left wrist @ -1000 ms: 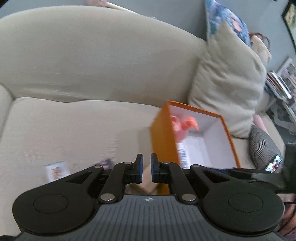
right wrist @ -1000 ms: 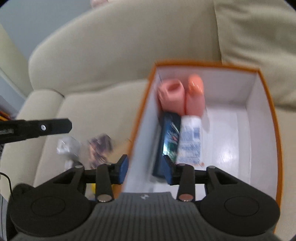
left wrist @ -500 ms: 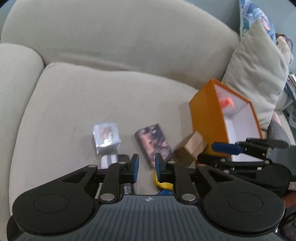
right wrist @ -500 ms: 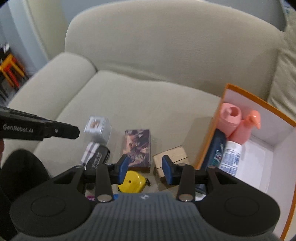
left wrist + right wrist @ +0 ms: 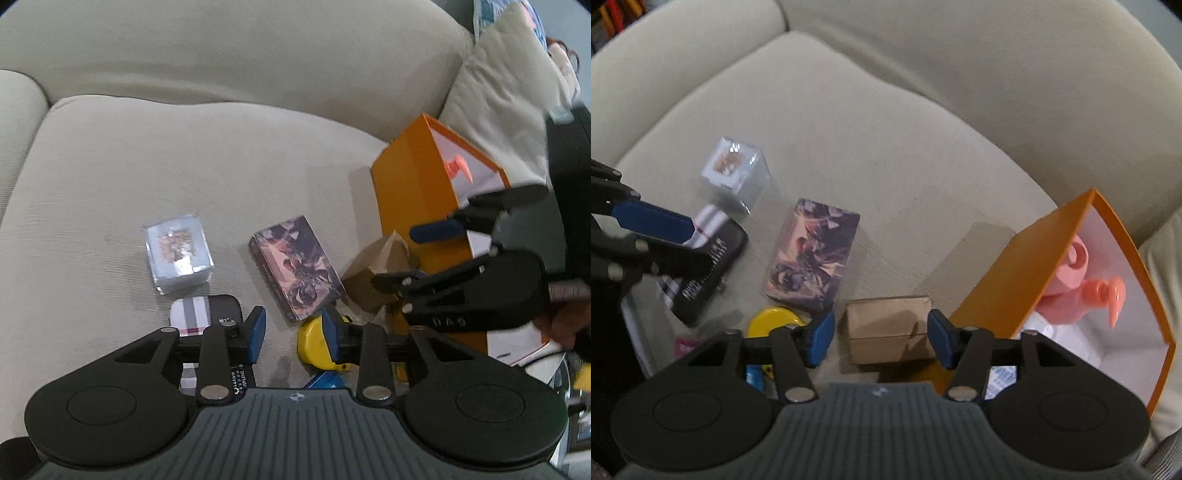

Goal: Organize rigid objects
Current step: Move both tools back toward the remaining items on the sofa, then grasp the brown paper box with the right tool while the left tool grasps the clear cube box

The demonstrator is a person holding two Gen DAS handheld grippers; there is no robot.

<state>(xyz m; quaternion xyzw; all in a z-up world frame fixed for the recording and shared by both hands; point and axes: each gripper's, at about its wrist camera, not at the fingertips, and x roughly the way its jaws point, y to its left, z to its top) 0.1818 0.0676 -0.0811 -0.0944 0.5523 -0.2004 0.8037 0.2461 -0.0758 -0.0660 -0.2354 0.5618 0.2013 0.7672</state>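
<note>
A small blue item [image 5: 753, 374] and a pink scrap [image 5: 684, 345] at the seat's near edge sit largely hidden behind the right gripper's body, too cut off to identify; the lettering on the black flat box with a striped label [image 5: 207, 314] is blurred and unreadable; the inside of the open orange cardboard box [image 5: 1008, 280] shows only in part, with a pink pump bottle [image 5: 1108, 295] and a pink cylindrical container [image 5: 1071, 266] visible against its white lining. The scene is a beige fabric sofa [image 5: 886, 129], its seat cushion carrying the loose things and a beige throw pillow [image 5: 506, 96] propped beyond the orange box. A clear plastic cube with an orange picture [image 5: 735, 173], a flat box printed with dark fantasy artwork [image 5: 812, 254], a round yellow tape measure [image 5: 772, 321] and a small brown cardboard box [image 5: 890, 328] lie close together on the seat, the brown box just beside the orange box's outer wall. The right gripper [image 5: 879, 339] hovers with its jaws spread wide on either side of the brown box, not touching it; the left gripper [image 5: 293, 332] holds nothing, its jaws parted over bare cushion between the black box and the tape measure.
</note>
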